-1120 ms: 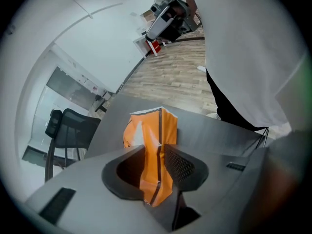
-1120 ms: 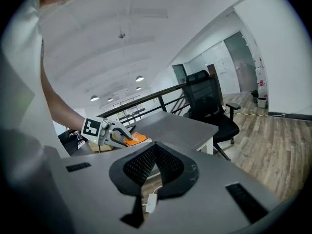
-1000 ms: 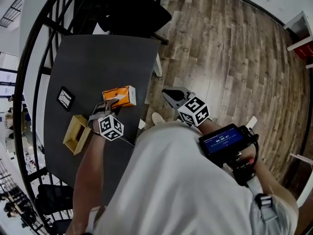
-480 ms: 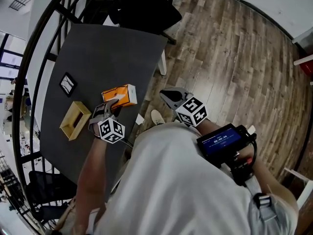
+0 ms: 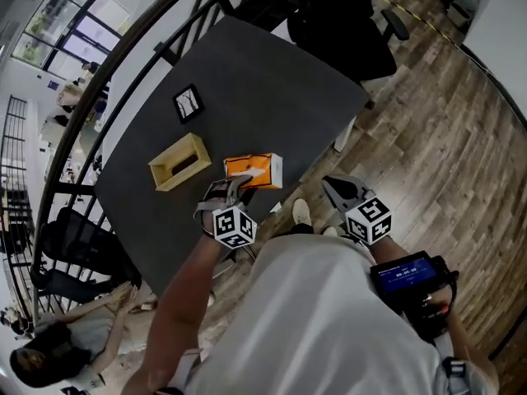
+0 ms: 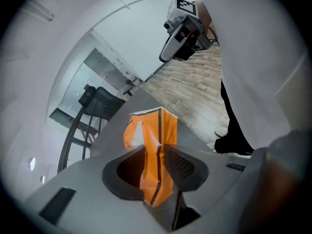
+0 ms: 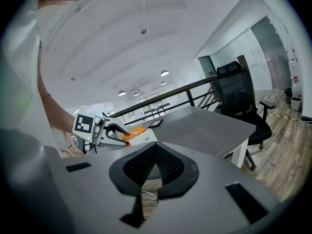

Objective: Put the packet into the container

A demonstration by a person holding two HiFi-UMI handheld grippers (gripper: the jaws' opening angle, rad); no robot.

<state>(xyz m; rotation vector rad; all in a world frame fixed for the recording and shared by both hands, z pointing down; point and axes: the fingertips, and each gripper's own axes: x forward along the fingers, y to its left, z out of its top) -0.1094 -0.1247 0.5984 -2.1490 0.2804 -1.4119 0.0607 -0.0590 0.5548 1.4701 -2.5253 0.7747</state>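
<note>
packet pinched in the left gripper over the tabletop's near edge; right gripper closed, empty. keep the pinch firm, carry it above the container's opening, release low.

There is one orange packet, one yellow container, one small black-framed card and one dark table. Two grippers show: the left gripper and the right gripper. There are two black chairs: the far chair and the near chair.
</note>
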